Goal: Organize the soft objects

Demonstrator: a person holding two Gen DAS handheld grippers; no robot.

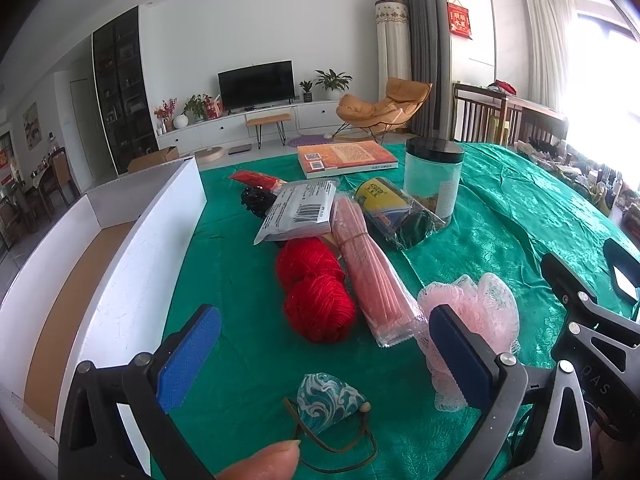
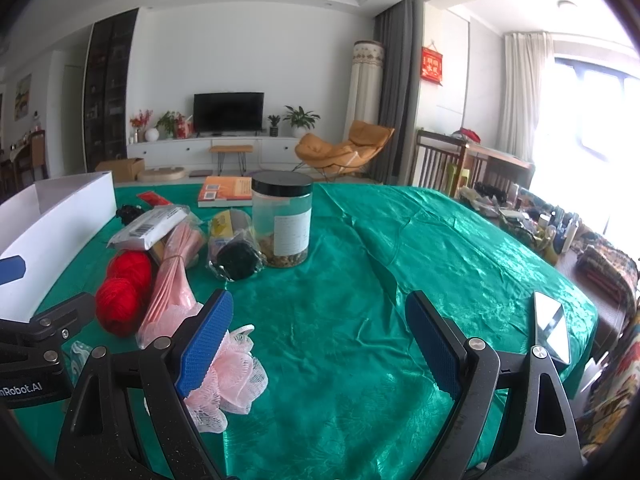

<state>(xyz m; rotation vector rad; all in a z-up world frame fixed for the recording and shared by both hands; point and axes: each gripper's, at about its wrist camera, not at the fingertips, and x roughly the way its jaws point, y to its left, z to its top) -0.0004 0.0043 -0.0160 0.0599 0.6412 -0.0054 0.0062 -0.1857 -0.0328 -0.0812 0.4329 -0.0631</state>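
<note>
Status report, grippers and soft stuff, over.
Left gripper open, right gripper open, both empty. Pink sponge, red yarn on table. White box left. Nothing blocking.

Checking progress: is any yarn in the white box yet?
No, the red yarn lies on the green tablecloth beside the white box.

yarn balls (image 1: 316, 292): 2 | jar (image 1: 432, 178): 1 | book (image 1: 346, 154): 1 | tools (image 1: 324, 356): 2

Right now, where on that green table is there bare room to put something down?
The green cloth lies bare right of the black-lidded jar, toward the phone. Left of the jar it is crowded: red yarn, pink bundle, pink mesh puff.
</note>
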